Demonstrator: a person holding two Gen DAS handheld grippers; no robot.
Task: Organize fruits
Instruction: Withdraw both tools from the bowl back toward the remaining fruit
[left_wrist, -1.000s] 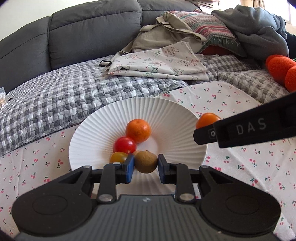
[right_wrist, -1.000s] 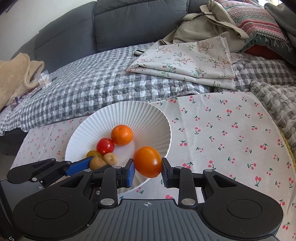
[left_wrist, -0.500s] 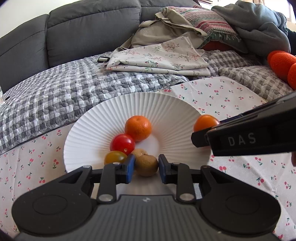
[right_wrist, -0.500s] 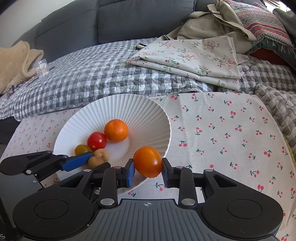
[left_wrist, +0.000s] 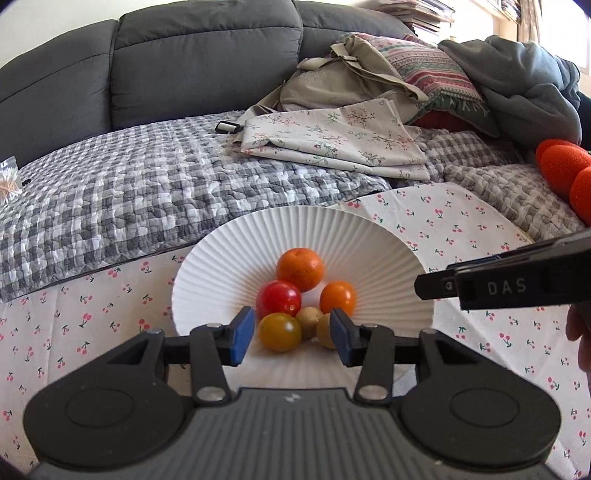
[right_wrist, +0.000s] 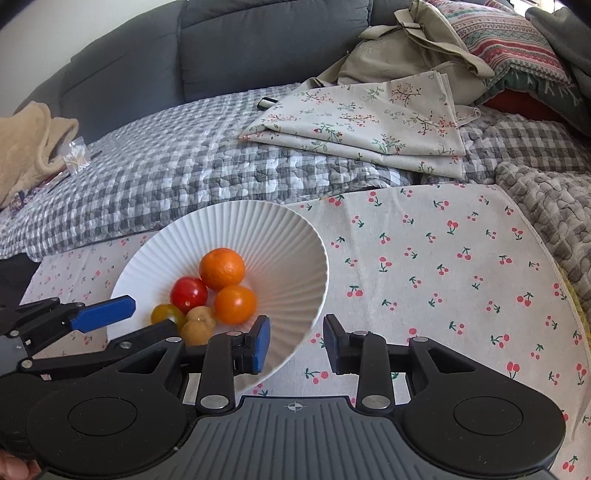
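Observation:
A white ribbed bowl sits on the cherry-print cloth. In it lie a mandarin, a red tomato, an orange tomato, a yellow tomato and two small brown fruits. My left gripper is open and empty over the bowl's near rim, around the yellow tomato and brown fruits without touching. My right gripper is open and empty at the bowl's right rim; it shows in the left view.
The cherry-print cloth covers the surface to the right. Behind it lie a checked quilt, folded floral cloths, pillows and clothes on a grey sofa. Red-orange foam balls sit at the far right.
My right gripper opened and the orange tomato now lies in the bowl. My left gripper opened and let go of the brown fruit, which rests among the others.

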